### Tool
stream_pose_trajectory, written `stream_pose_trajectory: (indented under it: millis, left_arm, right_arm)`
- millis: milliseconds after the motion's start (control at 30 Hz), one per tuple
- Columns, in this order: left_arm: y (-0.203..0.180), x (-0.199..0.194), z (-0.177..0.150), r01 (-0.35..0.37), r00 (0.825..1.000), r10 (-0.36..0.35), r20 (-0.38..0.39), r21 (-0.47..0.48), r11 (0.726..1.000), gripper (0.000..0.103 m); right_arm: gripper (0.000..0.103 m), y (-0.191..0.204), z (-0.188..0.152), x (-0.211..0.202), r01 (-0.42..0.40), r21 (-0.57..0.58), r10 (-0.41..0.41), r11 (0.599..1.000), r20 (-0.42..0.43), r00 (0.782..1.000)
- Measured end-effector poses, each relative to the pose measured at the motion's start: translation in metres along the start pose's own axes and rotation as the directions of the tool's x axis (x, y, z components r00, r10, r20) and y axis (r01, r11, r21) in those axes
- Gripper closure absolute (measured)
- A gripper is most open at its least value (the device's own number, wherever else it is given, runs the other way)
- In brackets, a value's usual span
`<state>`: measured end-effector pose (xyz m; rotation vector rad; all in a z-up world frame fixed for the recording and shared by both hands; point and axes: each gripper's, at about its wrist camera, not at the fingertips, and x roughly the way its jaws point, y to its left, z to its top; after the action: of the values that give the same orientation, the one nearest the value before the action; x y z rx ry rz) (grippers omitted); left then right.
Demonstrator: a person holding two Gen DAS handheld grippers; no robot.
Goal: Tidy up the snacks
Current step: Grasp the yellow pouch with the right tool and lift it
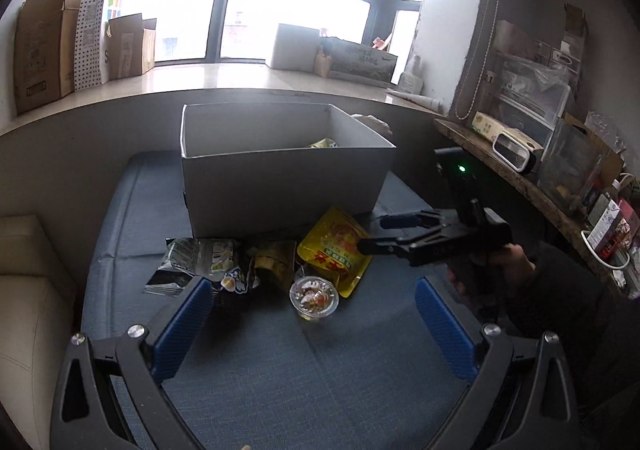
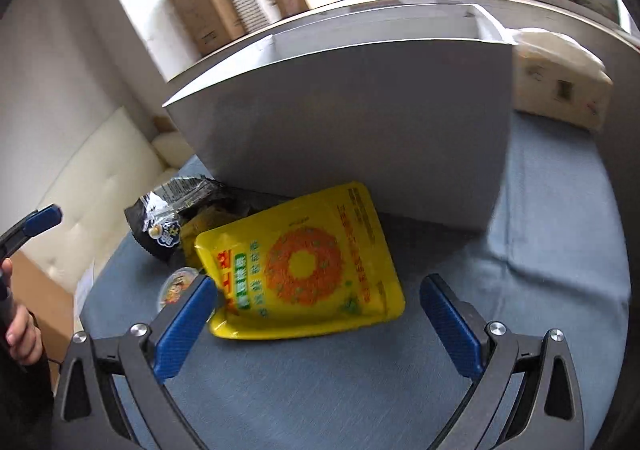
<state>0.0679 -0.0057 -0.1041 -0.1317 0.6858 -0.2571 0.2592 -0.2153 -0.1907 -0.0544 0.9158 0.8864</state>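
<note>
The sorting looks barely begun: only one packet [image 1: 323, 143] shows inside the grey box [image 1: 280, 186], while the yellow pouch [image 2: 304, 262], a black packet [image 1: 180, 262], a small dark packet [image 1: 276, 260] and a clear cup [image 1: 314, 296] lie on the blue cushion [image 1: 320, 370] just near of the box. The right claw [image 2: 316, 310] hangs low over the near edge of the yellow pouch, spread wide and empty, reaching in from the right. The left claw [image 1: 314, 314] hovers near of the pile, facing the cup, equally wide and empty.
</note>
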Motion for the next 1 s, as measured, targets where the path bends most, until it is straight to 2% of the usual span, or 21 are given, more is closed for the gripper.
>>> stream_pose_trajectory:
  millis: [133, 233, 367, 433, 567, 667, 833, 1000]
  left_arm:
    - [-0.001, -0.002, -0.003, 0.012, 1.000, -0.012, -0.008, -0.009, 1.000, 0.000]
    - [-0.002, -0.002, -0.004, 0.008, 1.000, -0.008, -0.007, -0.008, 1.000, 0.000]
    - [-0.001, 0.004, -0.006, 0.003, 1.000, -0.004, -0.029, -0.020, 1.000, 0.000]
    - [0.000, 0.009, -0.007, -0.004, 0.999, 0.003, -0.046, -0.026, 1.000, 0.000]
    - [0.002, 0.016, -0.010, -0.014, 0.998, 0.012, -0.063, -0.034, 0.999, 0.000]
    - [0.004, 0.018, -0.012, -0.024, 0.997, 0.021, -0.069, -0.037, 0.999, 0.000]
    - [0.011, 0.024, -0.015, -0.030, 0.996, 0.026, -0.081, -0.052, 0.998, 0.000]
    - [0.013, 0.032, -0.023, -0.062, 0.991, 0.060, -0.121, -0.018, 0.998, 0.000]
  right_arm:
    - [0.000, -0.012, 0.014, 0.015, -0.094, -0.088, 0.088, 0.992, -0.066, 0.994]
    - [0.000, -0.022, 0.020, 0.026, -0.164, -0.105, 0.151, 0.981, -0.117, 0.981]
    - [0.002, -0.019, 0.019, 0.029, -0.188, -0.156, 0.171, 0.970, -0.118, 0.978]
    - [0.029, -0.015, 0.019, 0.030, -0.216, -0.156, 0.199, 0.964, -0.117, 0.973]
    - [0.045, -0.007, 0.014, 0.030, -0.250, -0.156, 0.230, 0.956, -0.134, 0.964]
    - [0.099, -0.006, 0.008, 0.022, -0.236, -0.147, 0.221, 0.960, -0.115, 0.969]
    - [0.099, 0.006, -0.007, -0.006, -0.283, -0.163, 0.272, 0.945, -0.087, 0.958]
    - [0.102, 0.030, -0.011, -0.035, -0.215, -0.228, 0.212, 0.950, -0.034, 0.977]
